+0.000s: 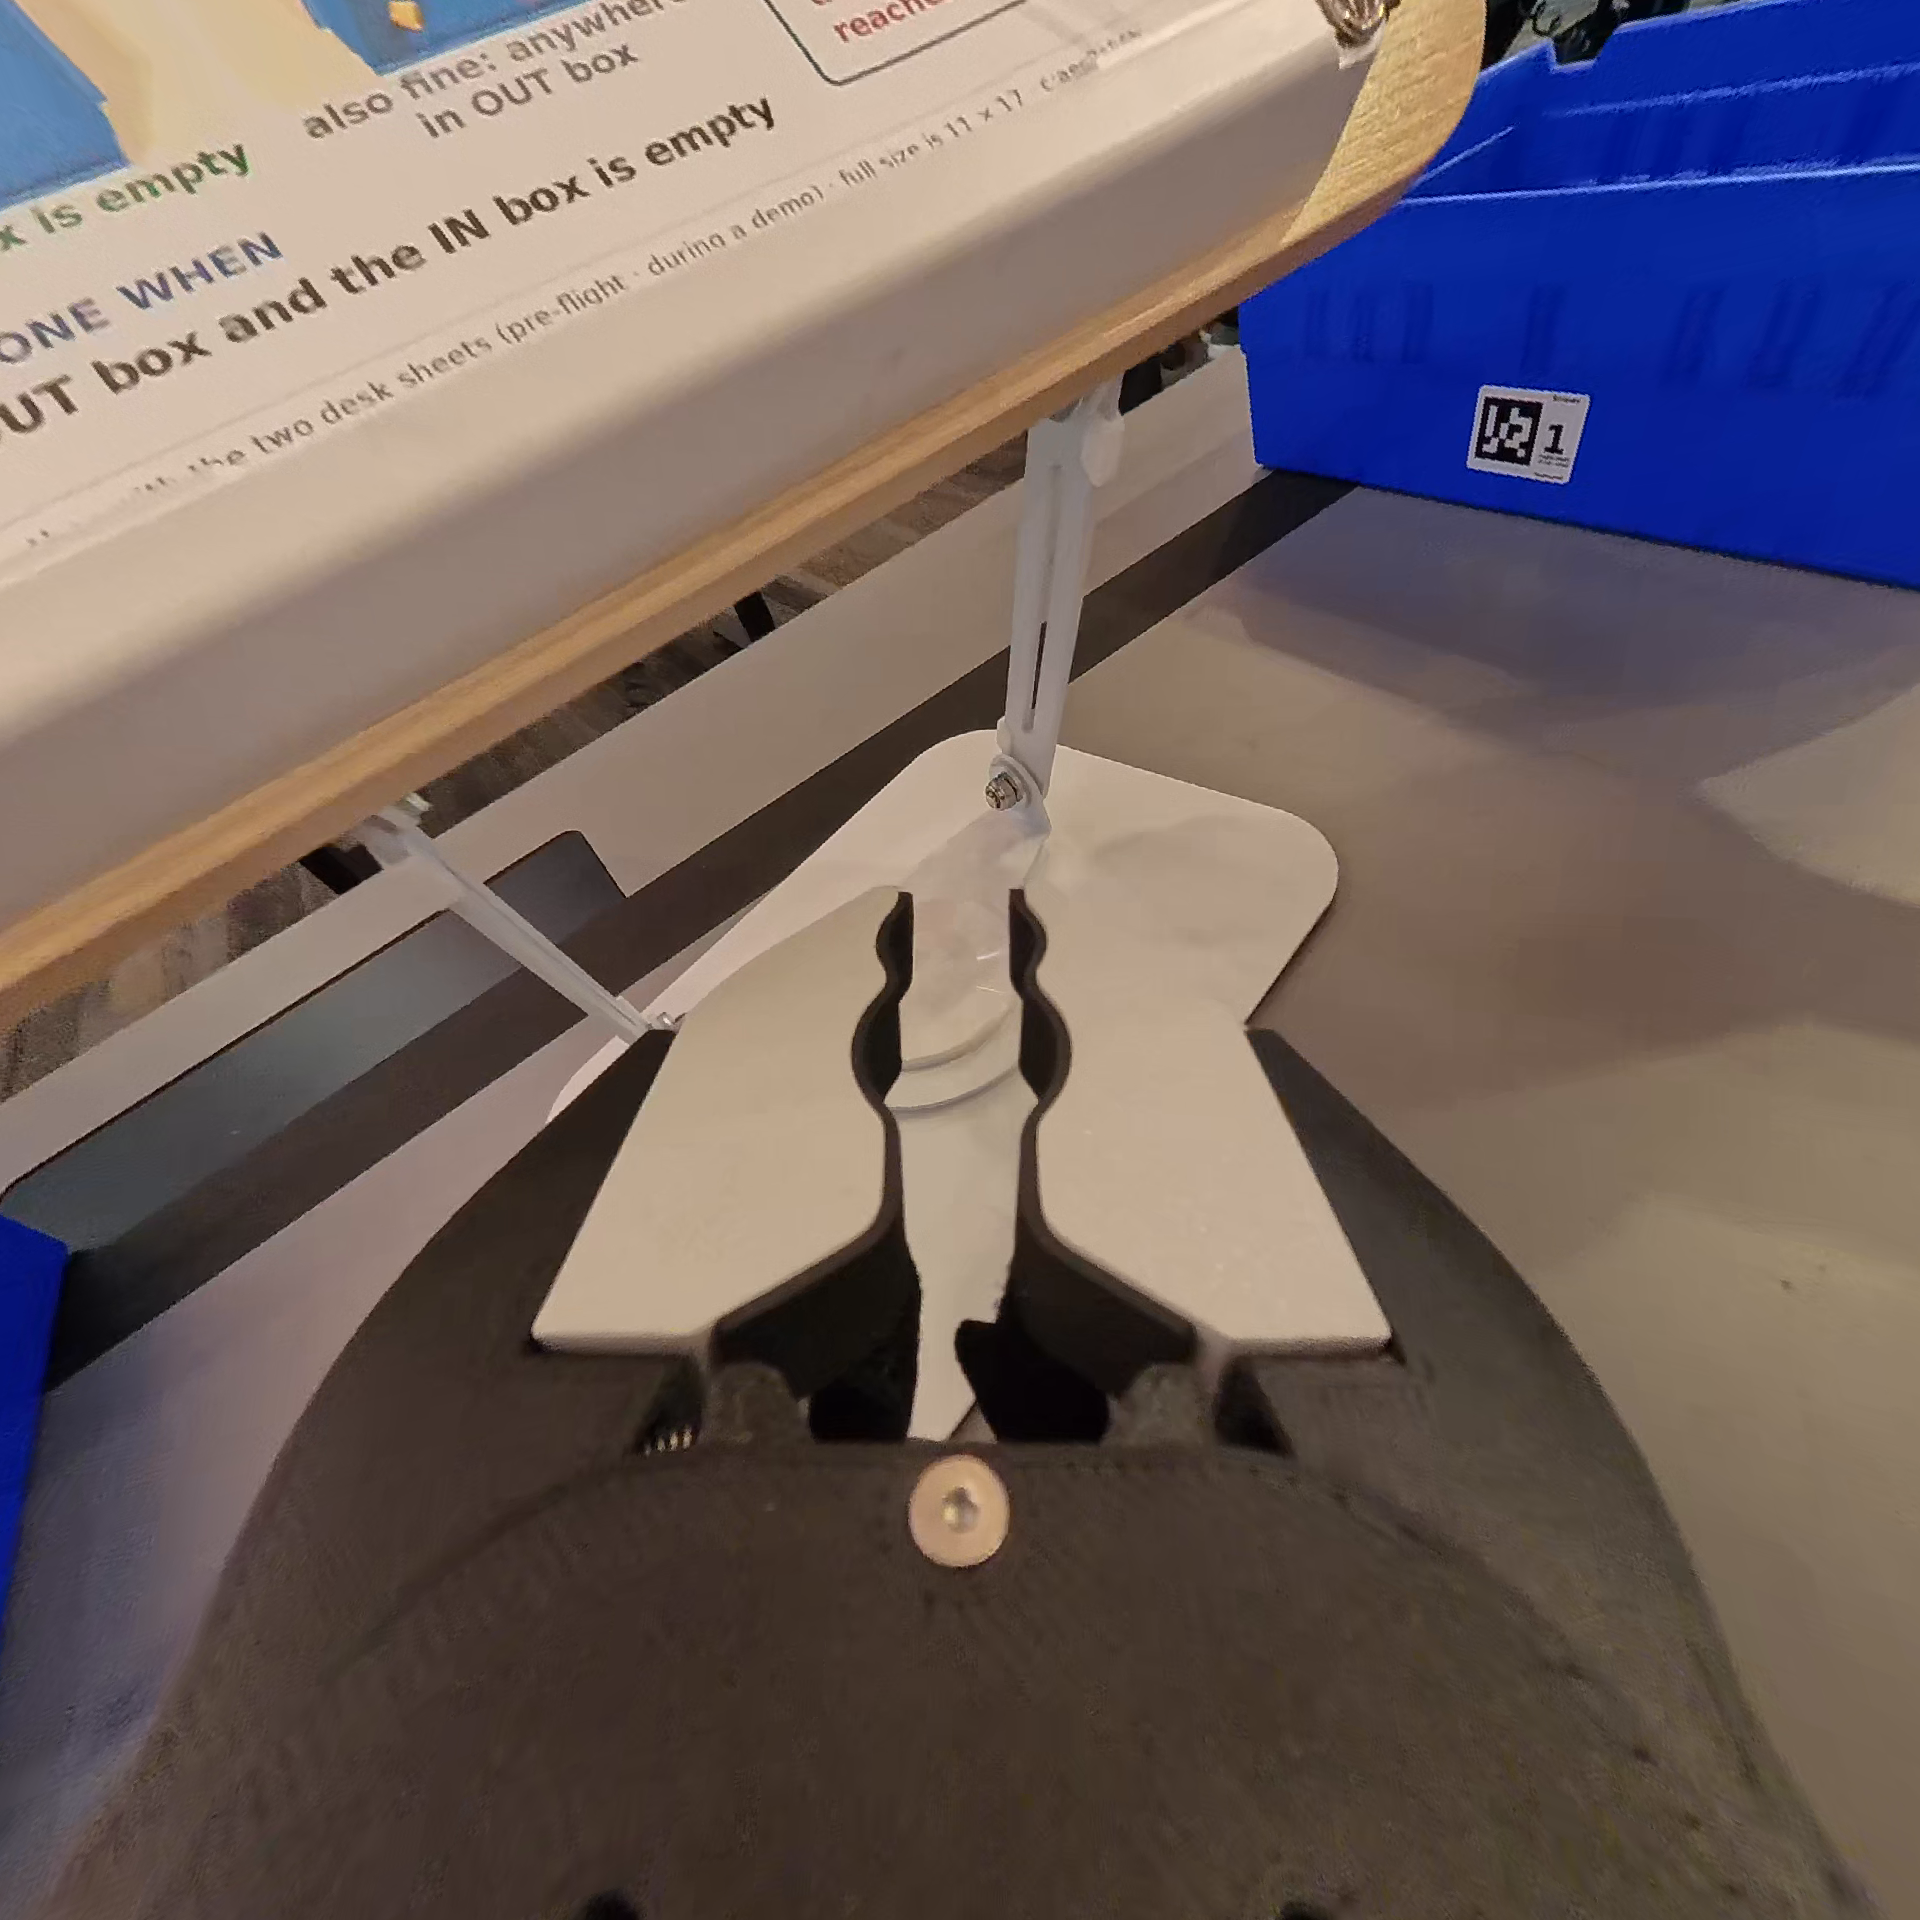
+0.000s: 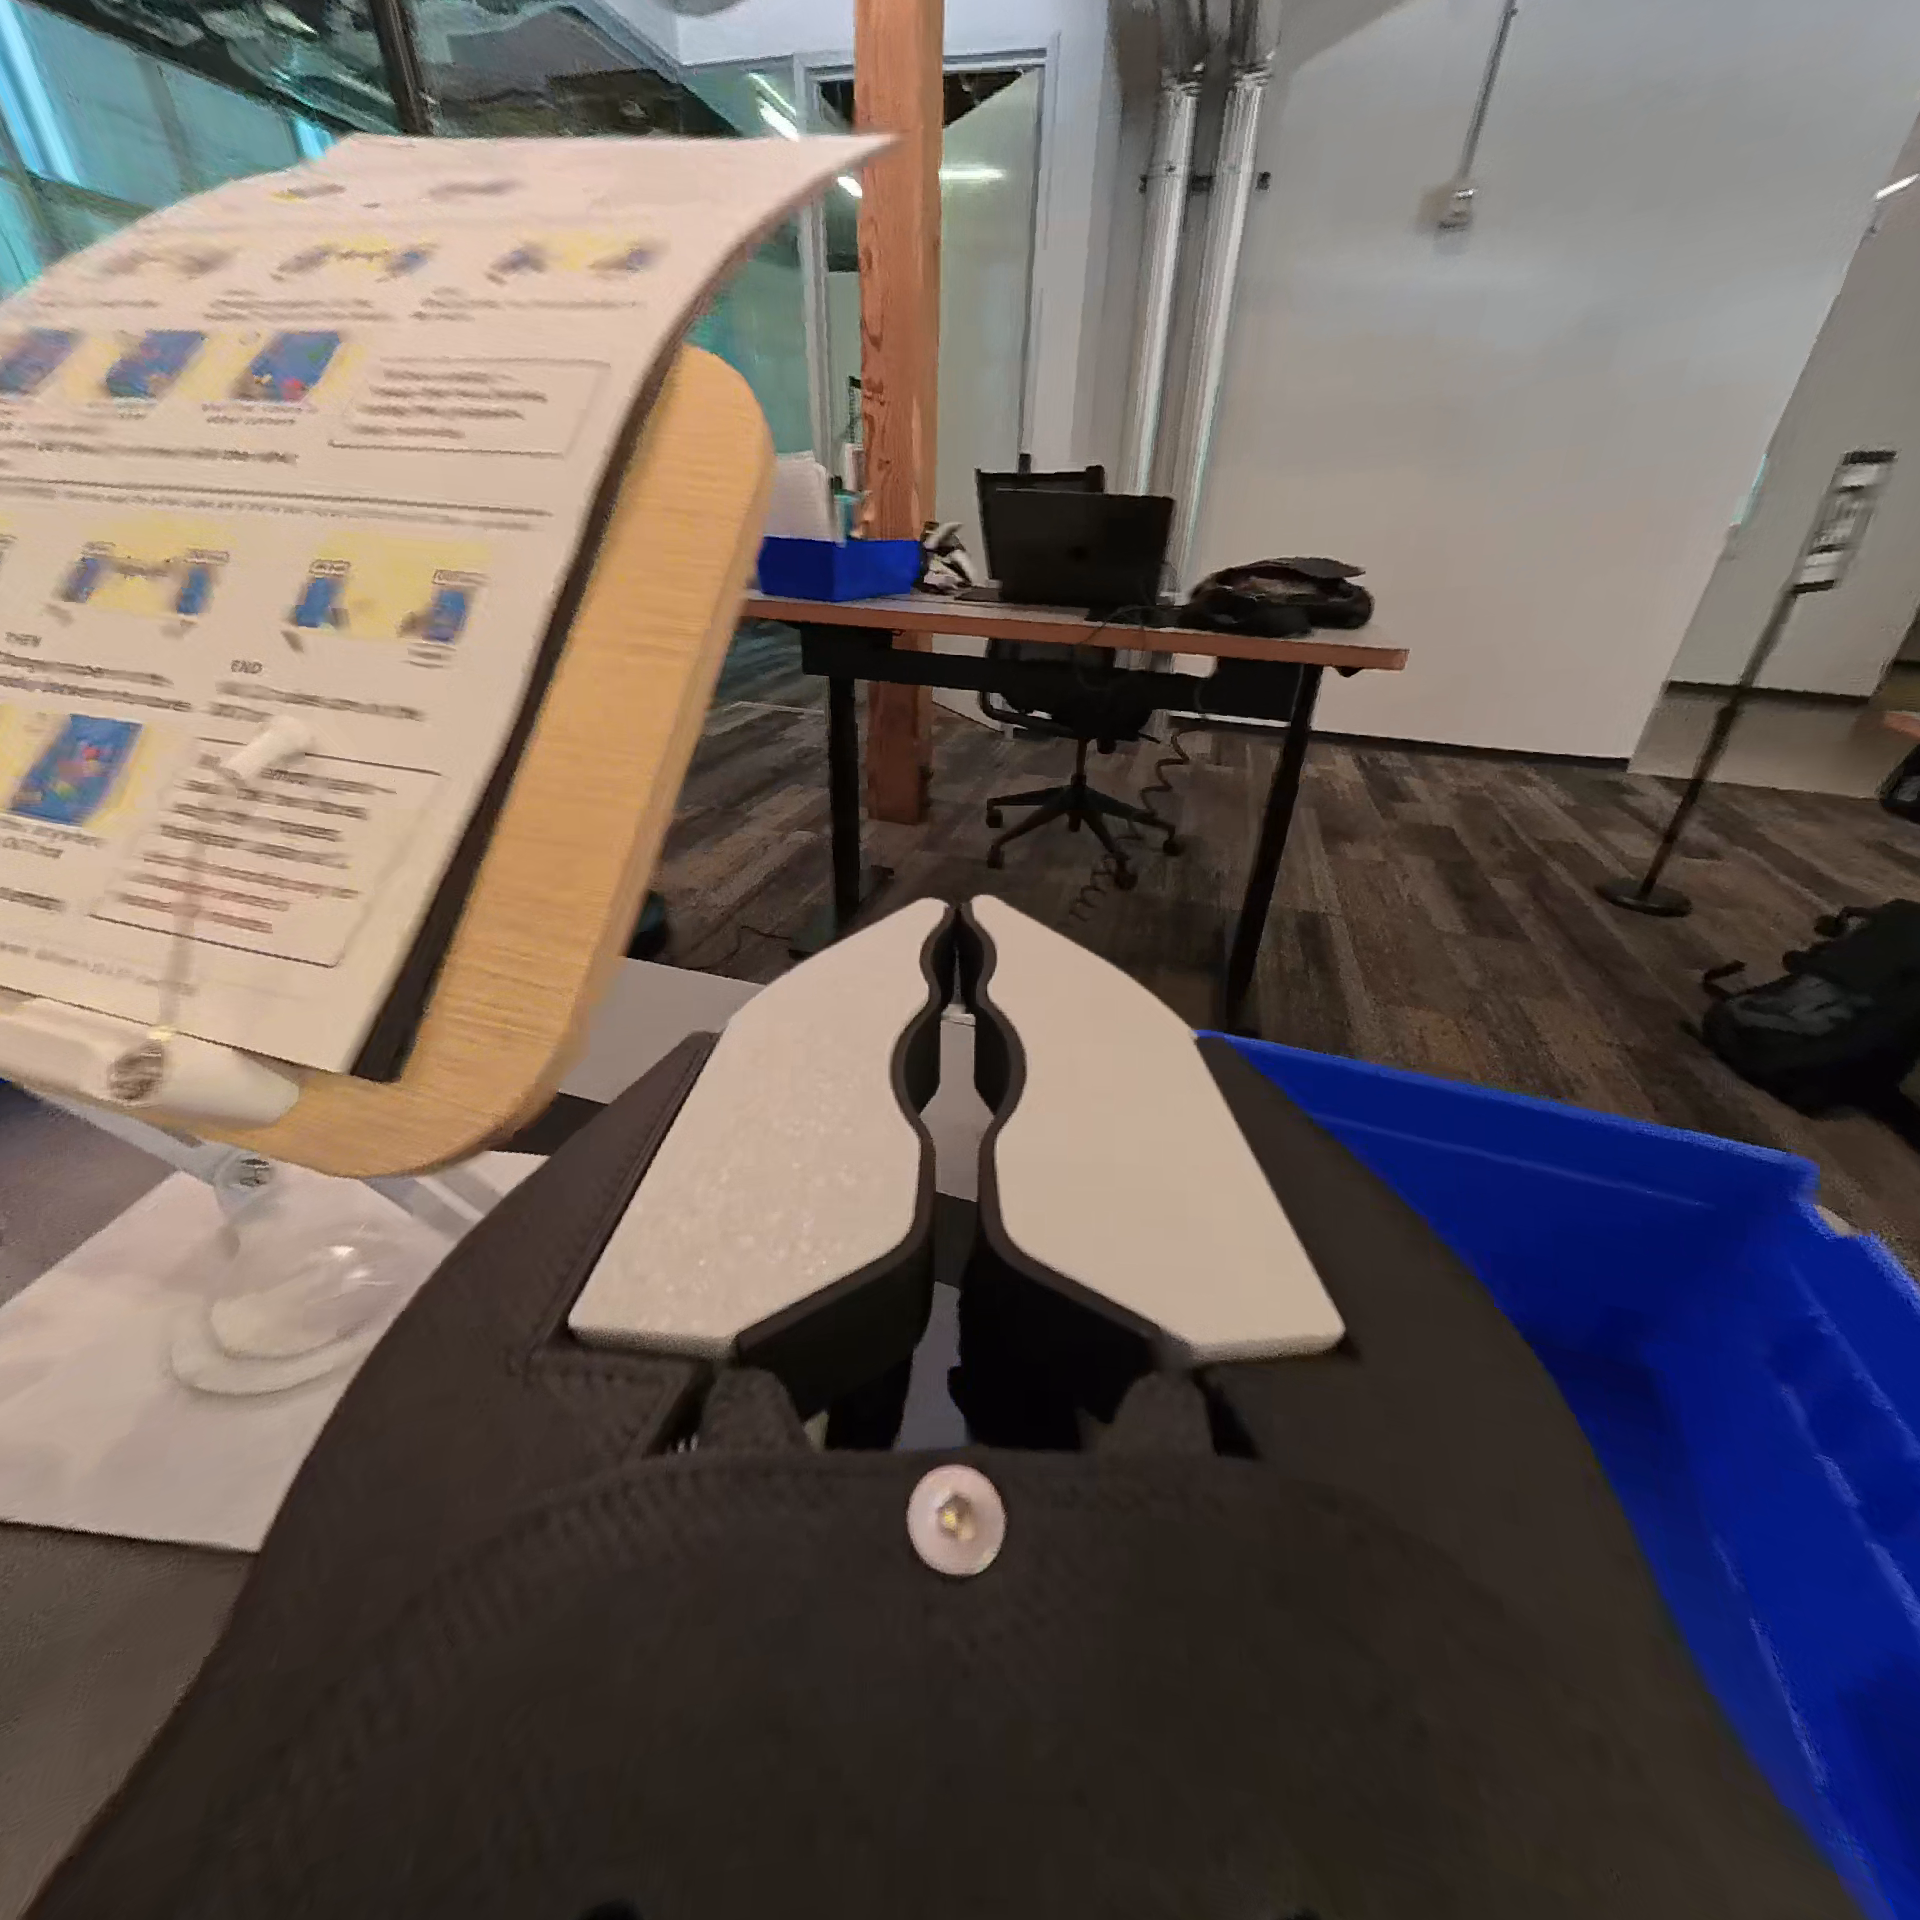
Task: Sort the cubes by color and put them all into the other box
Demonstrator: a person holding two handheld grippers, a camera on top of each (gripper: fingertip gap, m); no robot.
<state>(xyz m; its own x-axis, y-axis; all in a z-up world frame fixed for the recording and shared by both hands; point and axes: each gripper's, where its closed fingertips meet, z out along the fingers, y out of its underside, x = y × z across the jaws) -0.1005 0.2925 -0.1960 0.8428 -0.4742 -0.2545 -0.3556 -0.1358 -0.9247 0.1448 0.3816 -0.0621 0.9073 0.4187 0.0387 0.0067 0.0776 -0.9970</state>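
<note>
Grey table (image 1: 1558,935) carries a tilted wooden stand (image 1: 727,582) with a printed sheet (image 1: 416,312) on it, and behind it the right wrist view shows an office with another desk (image 2: 1091,623), a chair (image 2: 1081,748) and a wooden post (image 2: 899,416). No cubes show in either view, so I cannot tell where they lie; they may be inside a box, below the rims.

One blue box (image 1: 1662,312) stands at the right of the left gripper (image 1: 961,914), well apart from it, with a small square marker (image 1: 1527,434) on its wall. A blue box (image 2: 1558,1299) also sits just beside the right gripper (image 2: 958,920), on its right side.

The left fingers (image 1: 790,1091) are slightly spread with nothing between them; they hover over the white base plate (image 1: 1195,862) of the stand. The right fingers (image 2: 810,1122) are pressed together at the tips and hold nothing.

I judge that sorting has not begun. The main risk is the stand: its board hangs over the left gripper and its thin legs (image 1: 1049,582) are close ahead, so a careless lift or a turn toward the box could strike the board and tip it. The right gripper must also open before it reaches in, or it will only push cubes around.
</note>
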